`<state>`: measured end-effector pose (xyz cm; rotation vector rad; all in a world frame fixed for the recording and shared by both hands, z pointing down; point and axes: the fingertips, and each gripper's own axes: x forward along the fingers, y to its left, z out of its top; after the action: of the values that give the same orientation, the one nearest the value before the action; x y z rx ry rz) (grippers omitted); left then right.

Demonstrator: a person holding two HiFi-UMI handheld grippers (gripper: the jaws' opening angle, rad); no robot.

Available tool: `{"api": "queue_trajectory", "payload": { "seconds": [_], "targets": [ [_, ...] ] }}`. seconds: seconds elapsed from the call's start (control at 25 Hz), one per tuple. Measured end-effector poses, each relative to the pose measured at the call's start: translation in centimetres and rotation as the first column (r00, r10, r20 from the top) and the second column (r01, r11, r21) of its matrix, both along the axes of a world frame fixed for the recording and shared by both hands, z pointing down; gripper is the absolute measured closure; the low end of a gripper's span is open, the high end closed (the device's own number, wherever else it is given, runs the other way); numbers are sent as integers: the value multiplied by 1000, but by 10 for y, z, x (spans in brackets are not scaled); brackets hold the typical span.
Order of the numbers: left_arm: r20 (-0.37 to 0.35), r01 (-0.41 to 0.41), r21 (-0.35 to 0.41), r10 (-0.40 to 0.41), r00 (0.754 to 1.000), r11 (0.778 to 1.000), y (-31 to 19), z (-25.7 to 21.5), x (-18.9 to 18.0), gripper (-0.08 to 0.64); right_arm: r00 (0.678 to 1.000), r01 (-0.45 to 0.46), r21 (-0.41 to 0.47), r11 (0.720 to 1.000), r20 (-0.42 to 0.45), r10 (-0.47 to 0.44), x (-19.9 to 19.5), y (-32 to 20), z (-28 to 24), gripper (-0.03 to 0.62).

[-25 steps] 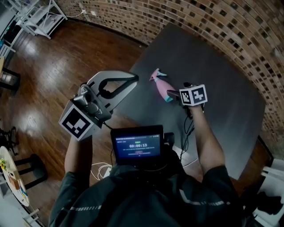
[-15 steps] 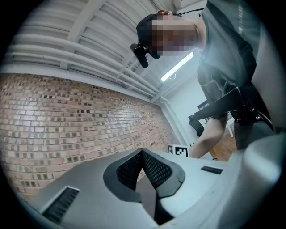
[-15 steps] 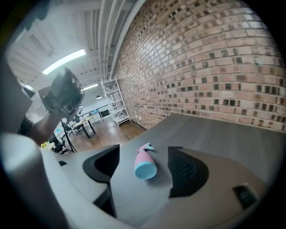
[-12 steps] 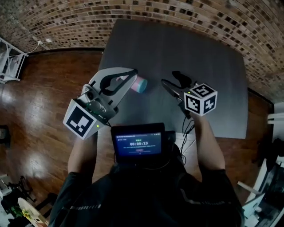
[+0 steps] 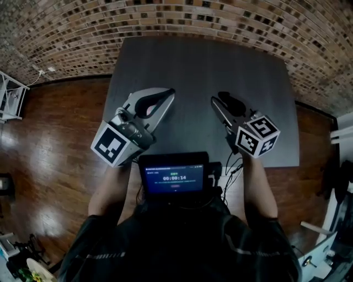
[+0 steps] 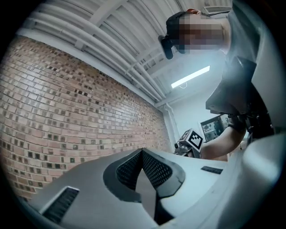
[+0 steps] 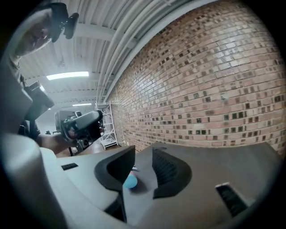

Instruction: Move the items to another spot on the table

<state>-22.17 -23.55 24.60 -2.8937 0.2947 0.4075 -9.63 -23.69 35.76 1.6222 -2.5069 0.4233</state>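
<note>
A small pink toy with a light-blue end (image 7: 130,181) lies on the dark grey table (image 5: 198,66). I see it only in the right gripper view, some way ahead and through the gap between the jaws. It does not show in the head view. My right gripper (image 5: 219,99) (image 7: 143,152) hovers over the table's near middle. Its jaws are closing, a narrow gap is left and nothing is pressed between the pads. My left gripper (image 5: 168,93) (image 6: 142,152) is shut on nothing, tilted up toward the brick wall, over the table's near left.
A brick wall (image 5: 165,16) runs behind the table. Wooden floor (image 5: 49,143) lies to the left, with a white rack (image 5: 11,93) at the edge. A small screen (image 5: 174,177) hangs at the person's chest. The table's front edge is just under both grippers.
The right gripper has come away from the pink toy and its jaws have narrowed. The head view has swung. The toy, last seen beside the left gripper, is now out of that view.
</note>
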Motion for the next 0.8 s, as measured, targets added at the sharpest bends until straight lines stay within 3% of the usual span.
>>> {"api": "queue_trajectory", "payload": {
  "seconds": [0.32,0.8],
  "targets": [
    [2,92,-82,-92,996,992,17,9,42,566,1000,22,85,996,14,-23,38,32,-31,468],
    [35,153,-98,-151,988,983,69,23,96,566,998,57,121,991,19,-60,86,81,-37,469]
  ]
}}
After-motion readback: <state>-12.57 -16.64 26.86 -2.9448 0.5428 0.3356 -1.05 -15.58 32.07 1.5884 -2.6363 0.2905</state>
